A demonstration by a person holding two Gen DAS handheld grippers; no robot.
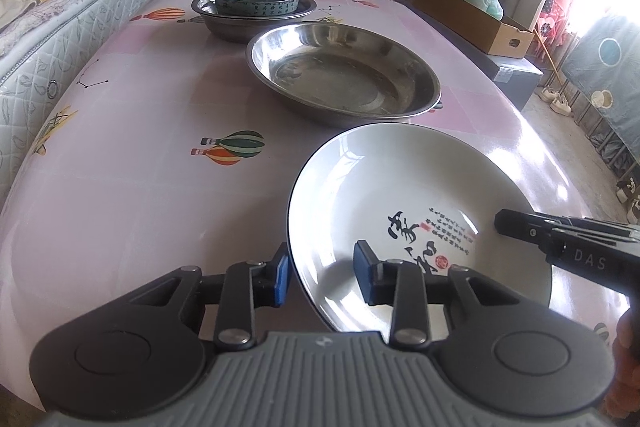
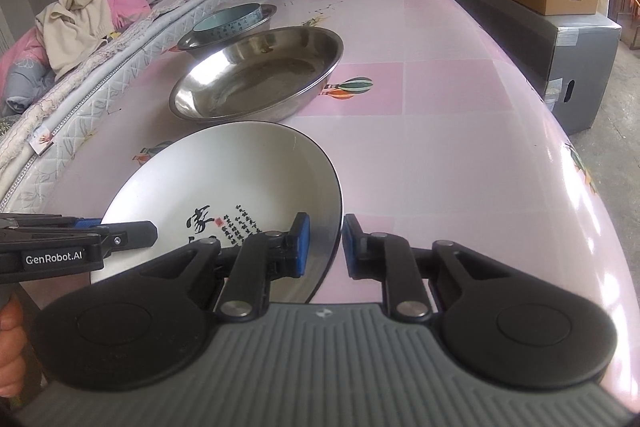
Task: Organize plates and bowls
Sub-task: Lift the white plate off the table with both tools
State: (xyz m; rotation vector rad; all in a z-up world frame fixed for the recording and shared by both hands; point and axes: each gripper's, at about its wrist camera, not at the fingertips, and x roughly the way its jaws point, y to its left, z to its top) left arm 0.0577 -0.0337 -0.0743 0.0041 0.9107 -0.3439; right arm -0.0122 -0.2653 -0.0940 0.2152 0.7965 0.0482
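A white plate (image 1: 400,195) (image 2: 224,171) with black calligraphy is nearest on the pink table. My left gripper (image 1: 320,271) straddles its left rim, one blue pad outside and one on the inner wall, shut on the plate. My right gripper (image 2: 326,247) pinches the opposite rim, shut on it, and shows in the left wrist view as a black finger (image 1: 516,225). Whether the plate is off the table I cannot tell. Just beyond lies a wide steel dish (image 1: 344,67) (image 2: 256,75). Farther back, a teal bowl (image 1: 256,1) (image 2: 228,21) sits inside a smaller steel bowl (image 1: 204,7).
The table's pink balloon-print cover (image 1: 120,167) reaches a quilted mattress (image 1: 60,39) on the left, piled with clothes (image 2: 80,15). A cardboard box (image 1: 472,23) with a plastic bag stands on a dark case past the right edge. A hand (image 2: 10,339) holds the left gripper.
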